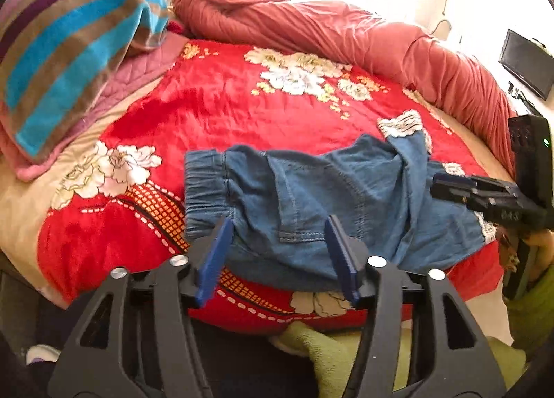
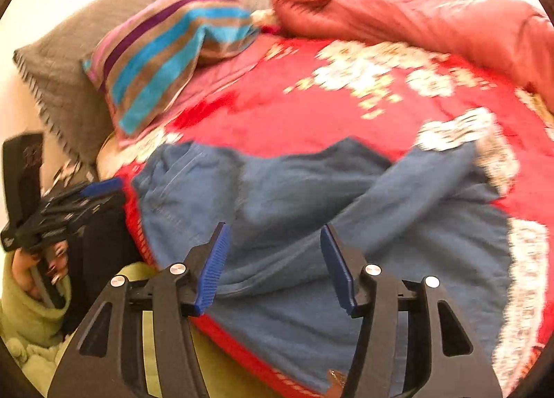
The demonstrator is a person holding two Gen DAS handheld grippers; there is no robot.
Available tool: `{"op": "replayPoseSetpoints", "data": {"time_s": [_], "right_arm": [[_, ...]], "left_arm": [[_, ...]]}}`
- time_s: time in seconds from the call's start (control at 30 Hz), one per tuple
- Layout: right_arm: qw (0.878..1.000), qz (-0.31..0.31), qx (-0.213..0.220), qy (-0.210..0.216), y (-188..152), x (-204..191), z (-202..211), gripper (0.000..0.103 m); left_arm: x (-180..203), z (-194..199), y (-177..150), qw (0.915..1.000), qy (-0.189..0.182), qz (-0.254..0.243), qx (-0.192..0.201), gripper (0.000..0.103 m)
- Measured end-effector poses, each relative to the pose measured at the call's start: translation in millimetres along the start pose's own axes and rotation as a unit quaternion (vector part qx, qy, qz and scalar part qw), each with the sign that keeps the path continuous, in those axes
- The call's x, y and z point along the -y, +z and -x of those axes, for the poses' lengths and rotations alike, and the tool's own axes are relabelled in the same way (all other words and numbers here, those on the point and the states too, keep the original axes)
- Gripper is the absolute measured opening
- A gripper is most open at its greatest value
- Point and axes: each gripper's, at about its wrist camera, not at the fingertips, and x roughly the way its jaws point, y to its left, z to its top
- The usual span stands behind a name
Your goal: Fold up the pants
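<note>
In the left wrist view, the small blue denim pants with white lace cuffs [image 1: 332, 197] are seen lying folded on the red floral plush blanket [image 1: 221, 110] that covers the bed, near its front edge, with the elastic waistband to the left. The left gripper [image 1: 278, 256] is held above the near edge of the pants, its 2 blue-padded fingers [image 1: 216, 259] standing apart with nothing clamped between them. At the right edge the right gripper [image 1: 460, 188] is seen from the side (its opening cannot be judged there). A striped blue, brown and purple towel [image 1: 76, 62] lies at the upper left, and a rolled rust-red quilt [image 1: 346, 31] runs along the far side.

In the right wrist view, which is blurred, the pants [image 2: 311, 211] are spread below the right gripper [image 2: 275, 263], whose fingers are parted and clear of the cloth. The left gripper [image 2: 86, 197] is seen at the left edge, gripped by a hand [image 2: 31, 270] in a green sleeve [image 2: 20, 311].
</note>
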Motion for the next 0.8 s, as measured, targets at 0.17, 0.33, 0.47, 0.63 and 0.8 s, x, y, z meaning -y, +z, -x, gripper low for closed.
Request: {"op": "replayPoseSetpoints", "data": {"time_s": [0.17, 0.33, 0.47, 0.63, 0.8], "right_arm": [[0.999, -0.026, 0.021, -0.025, 11.1, 26.0, 9.4, 0.064], [0.998, -0.022, 0.029, -0.058, 29.7, 41.8, 5.9, 0.069], [0.997, -0.014, 0.018, -0.08, 53.4, 55.5, -13.0, 0.069], [0.992, -0.015, -0.021, -0.121, 86.4, 78.3, -64.1, 0.069], [0.985, -0.034, -0.063, -0.159, 101.7, 100.5, -112.3, 0.069]], "left_arm": [[18.3, -3.2, 1.1, 0.9997, -0.02, -0.01, -0.004, 0.062], [49.2, -18.5, 2.3, 0.9973, -0.057, -0.038, -0.025, 0.066], [80.2, -35.5, 7.1, 0.9923, -0.095, -0.065, -0.047, 0.066], [118.1, -69.5, 11.0, 0.9815, -0.141, -0.095, -0.087, 0.065], [140.4, -102.6, 14.0, 0.9766, -0.146, -0.115, -0.108, 0.057]]}}
